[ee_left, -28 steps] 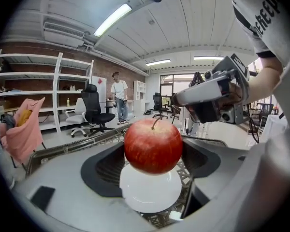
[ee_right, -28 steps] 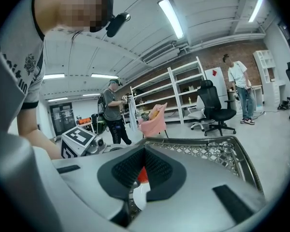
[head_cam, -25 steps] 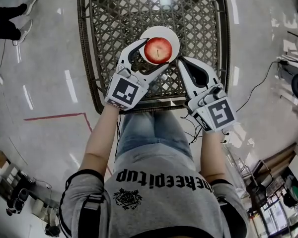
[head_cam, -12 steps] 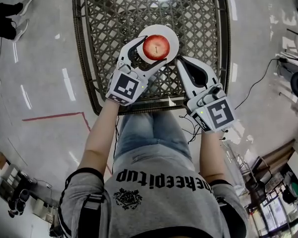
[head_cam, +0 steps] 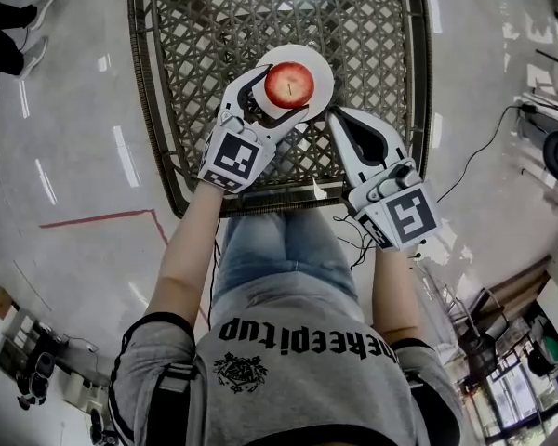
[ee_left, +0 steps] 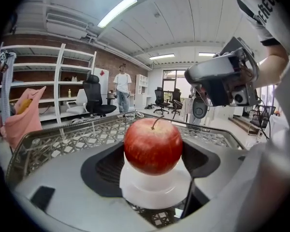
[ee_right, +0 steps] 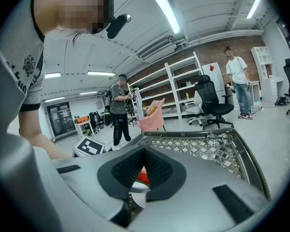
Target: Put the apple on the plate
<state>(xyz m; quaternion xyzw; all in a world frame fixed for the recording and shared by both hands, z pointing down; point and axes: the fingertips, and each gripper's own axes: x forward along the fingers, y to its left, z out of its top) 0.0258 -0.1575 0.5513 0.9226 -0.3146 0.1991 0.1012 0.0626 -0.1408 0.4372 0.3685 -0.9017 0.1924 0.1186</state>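
A round red apple (head_cam: 289,84) with a short stem stands upright on a small round white plate (head_cam: 320,64). The plate lies near the middle of a dark woven lattice counter (head_cam: 214,26) with a thick raised rim.

The left gripper (head_cam: 286,93) reaches in from the counter's near edge. Its jaws are spread wide, with one dark ribbed pad on each side of the apple. In the left gripper view the fruit sits squarely between the pads, with the plate under it.

The right gripper (head_cam: 339,119) hovers over the lattice just beside the plate, on its right. Its jaws are pressed together with nothing between them. In the right gripper view only a sliver of red apple and white plate edge shows below the closed tips.

Both forearms reach forward from a person in a grey printed T-shirt (head_cam: 298,360), who stands at the counter's near rim.
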